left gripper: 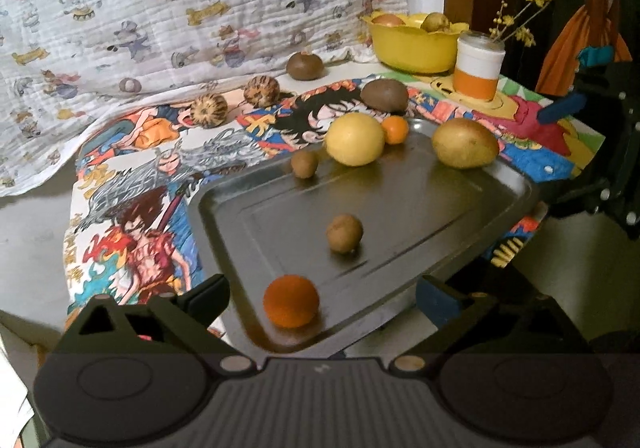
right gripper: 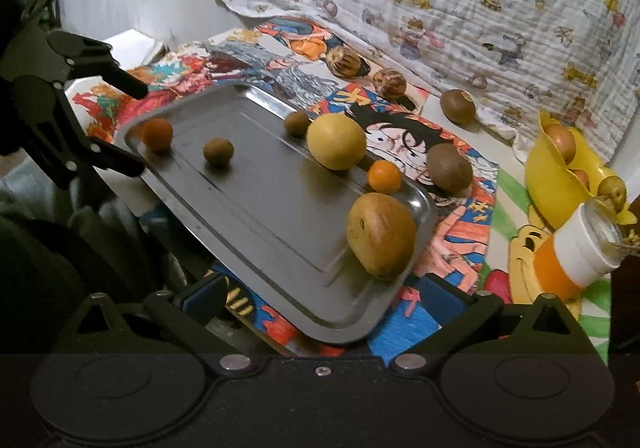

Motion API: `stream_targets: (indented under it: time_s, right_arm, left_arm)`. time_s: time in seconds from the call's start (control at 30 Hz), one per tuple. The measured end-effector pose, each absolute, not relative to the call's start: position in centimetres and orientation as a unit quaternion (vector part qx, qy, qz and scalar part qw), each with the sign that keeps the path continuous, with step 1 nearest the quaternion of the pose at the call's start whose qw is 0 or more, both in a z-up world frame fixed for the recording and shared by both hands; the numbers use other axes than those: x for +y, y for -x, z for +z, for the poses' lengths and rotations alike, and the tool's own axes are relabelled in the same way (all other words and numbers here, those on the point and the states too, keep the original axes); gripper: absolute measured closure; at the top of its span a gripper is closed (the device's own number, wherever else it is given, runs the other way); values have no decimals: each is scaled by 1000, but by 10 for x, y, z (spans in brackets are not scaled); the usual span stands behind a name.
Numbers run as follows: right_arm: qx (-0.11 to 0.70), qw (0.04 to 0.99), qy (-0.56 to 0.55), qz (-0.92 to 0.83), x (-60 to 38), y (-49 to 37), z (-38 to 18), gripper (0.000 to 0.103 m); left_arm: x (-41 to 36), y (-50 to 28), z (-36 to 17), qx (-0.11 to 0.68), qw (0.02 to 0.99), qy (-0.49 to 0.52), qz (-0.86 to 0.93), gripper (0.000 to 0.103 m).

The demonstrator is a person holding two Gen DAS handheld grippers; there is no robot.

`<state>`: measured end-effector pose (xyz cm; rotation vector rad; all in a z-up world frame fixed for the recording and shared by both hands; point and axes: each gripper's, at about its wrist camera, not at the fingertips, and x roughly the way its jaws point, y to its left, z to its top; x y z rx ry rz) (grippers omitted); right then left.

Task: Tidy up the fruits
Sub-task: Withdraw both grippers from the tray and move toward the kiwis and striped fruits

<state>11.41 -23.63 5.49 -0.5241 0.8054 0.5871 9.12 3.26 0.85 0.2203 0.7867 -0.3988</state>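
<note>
Left wrist — jar [left gripper: 478,66] beside yellow bowl [left gripper: 412,48]

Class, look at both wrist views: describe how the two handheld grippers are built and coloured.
Both are matt black plastic. The left gripper and right gripper each have a ribbed body, two round discs, triangular linkage arms with silver screws, and fingers with blue pads. No cables or sleeves are clearly visible.
</note>
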Motion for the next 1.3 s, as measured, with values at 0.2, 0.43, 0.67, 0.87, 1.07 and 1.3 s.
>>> stream_targets:
  time_s: [0.2,0.43,0.67,0.87,1.07,1.3]
  right_arm:
    - [383,845,264,263,-241,-125,61,1]
    - [370,851,271,255,-242,-140,73,1]
    - [361,858,261,256,-241,-163,84,1]
    - [356,863,248,258,-242,-187,83,1]
    - [353,869,233,256,-245,-215,78,1]
    - [356,883,204,228,-247,-249,70,1]
  left_arm:
    - [40,-95,8,391,894,-115,-184,2]
    - [45,-105,12,397,891,-118,-183,2]
    - [47,-124,21,399,891,-114,-185,2]
    - [46,-151,26,405,890,-107,-179,2]
    - [42,-181,31,406,892,-99,-175,2]
    - [36,-223,33,400,896,-90,-172,2]
